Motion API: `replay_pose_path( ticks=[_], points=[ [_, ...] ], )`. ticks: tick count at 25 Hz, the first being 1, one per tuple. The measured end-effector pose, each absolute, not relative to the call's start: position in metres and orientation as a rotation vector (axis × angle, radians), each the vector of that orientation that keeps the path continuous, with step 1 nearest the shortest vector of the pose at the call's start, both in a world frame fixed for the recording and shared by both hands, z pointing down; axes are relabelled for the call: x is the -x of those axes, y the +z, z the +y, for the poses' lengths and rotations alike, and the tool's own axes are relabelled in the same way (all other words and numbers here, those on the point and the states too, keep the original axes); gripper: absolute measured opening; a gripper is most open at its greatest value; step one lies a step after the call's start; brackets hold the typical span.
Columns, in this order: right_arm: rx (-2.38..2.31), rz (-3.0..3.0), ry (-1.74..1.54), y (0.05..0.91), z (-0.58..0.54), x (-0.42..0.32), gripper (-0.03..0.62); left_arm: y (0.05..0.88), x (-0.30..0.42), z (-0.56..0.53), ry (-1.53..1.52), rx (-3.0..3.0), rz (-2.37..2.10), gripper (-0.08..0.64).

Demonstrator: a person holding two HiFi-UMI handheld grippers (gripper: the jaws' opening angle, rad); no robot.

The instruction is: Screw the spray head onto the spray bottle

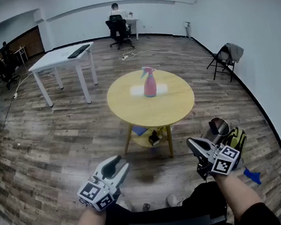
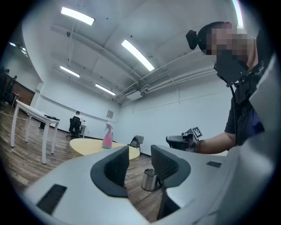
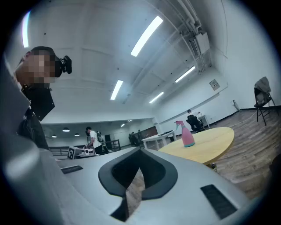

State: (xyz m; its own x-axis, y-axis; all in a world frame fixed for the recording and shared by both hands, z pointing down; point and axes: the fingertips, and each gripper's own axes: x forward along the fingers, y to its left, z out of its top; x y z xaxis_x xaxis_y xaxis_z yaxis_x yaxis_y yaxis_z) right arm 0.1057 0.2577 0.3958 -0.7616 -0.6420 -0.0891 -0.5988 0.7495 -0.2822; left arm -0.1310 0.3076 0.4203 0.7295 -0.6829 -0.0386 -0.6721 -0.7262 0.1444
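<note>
The pink spray bottle (image 1: 149, 82) stands upright on the round yellow table (image 1: 175, 108), well apart from both tongs. The left tongs (image 1: 117, 165) gape empty; the right tongs (image 1: 191, 143) are closed on nothing

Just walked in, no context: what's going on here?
A person holds a gripper in each hand, both empty and well short of the round yellow table. The left gripper is open, the right gripper shut. The pink spray bottle stands untouched on the table, spray head already on top.
</note>
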Motion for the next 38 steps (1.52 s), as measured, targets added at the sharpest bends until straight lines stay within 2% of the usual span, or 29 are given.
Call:
replay_pose_path(
  ticks=[17, 24, 32, 35, 38],
  points=[
    [1.026, 2.746, -0.355, 0.396, 0.257, -0.110, 0.011, 0.423, 0.128, 0.309, -0.128, -2.813, -1.103, 0.179],
    [1.043, 2.785, -0.383, 0.431, 0.239, -0.109, 0.011, 0.437, 0.127, 0.292, -0.132, -2.828, -1.119, 0.179],
    [1.177, 2.741, -0.570, 0.510, 0.156, -0.141, 0.011, 0.523, 0.150, 0.195, -0.074, -2.509, -1.181, 0.179],
    [1.211, 2.726, -0.558, 0.508, 0.109, -0.146, 0.012, 0.527, 0.154, 0.140, -0.080, -2.468, -1.192, 0.179],
    [1.230, 2.718, -0.486, 0.480, 0.054, -0.150, 0.016, 0.496, 0.156, 0.074, -0.157, -2.474, -1.227, 0.179]
  ],
)
